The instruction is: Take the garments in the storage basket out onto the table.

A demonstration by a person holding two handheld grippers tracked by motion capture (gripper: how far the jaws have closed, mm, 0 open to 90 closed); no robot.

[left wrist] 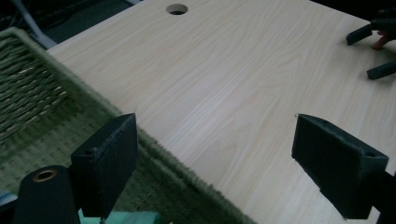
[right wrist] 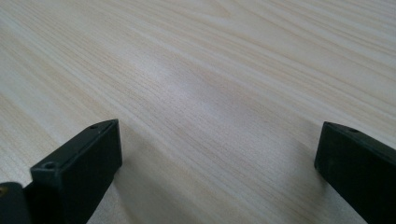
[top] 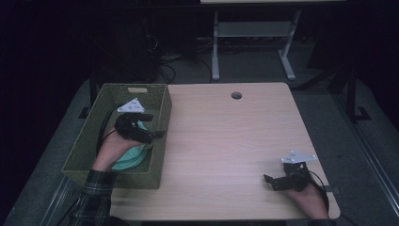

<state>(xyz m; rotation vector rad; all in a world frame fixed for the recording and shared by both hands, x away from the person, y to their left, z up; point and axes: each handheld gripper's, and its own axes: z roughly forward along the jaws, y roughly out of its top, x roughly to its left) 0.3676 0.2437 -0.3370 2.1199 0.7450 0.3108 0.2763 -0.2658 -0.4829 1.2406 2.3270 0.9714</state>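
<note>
On pale wood table (top: 226, 141): green woven basket (top: 162, 122); dark room behind.

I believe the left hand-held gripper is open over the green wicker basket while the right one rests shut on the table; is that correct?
Not quite: the right hand-held gripper is open too, its jaws wide apart in the right gripper view. The left hand-held gripper is indeed open over the green wicker basket, and the right rests on the table.

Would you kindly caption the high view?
Left gripper open over green basket holding a teal item; right gripper open on table.
</note>
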